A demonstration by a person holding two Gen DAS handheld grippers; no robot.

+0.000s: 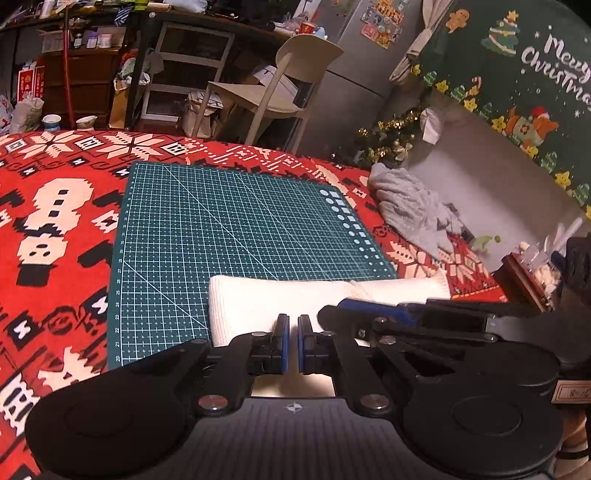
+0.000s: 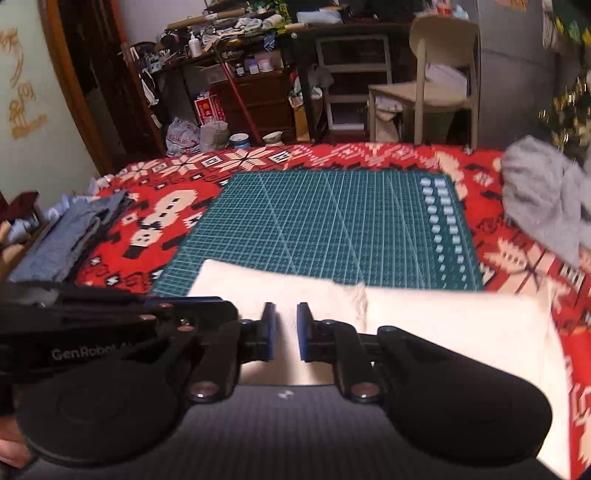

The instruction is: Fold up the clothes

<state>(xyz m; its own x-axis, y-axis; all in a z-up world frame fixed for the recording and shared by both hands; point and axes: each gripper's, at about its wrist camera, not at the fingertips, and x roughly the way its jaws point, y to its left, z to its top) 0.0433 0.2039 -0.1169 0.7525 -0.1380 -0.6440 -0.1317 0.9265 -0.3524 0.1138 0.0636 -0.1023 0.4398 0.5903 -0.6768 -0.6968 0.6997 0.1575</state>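
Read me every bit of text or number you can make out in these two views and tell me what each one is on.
"Merry Christmas": green banner on the wall.
"GenRobot AI", last letters unclear: body of the left hand-held gripper.
Numbers running from about 20 to 29: left edge of the green cutting mat.
Fridge stickers, red boxes, bottle labels: too small or blurred.

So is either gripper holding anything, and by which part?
Right gripper is open above the cloth, holding nothing. Left gripper is shut at the cloth's near edge; whether it pinches it cannot be told.
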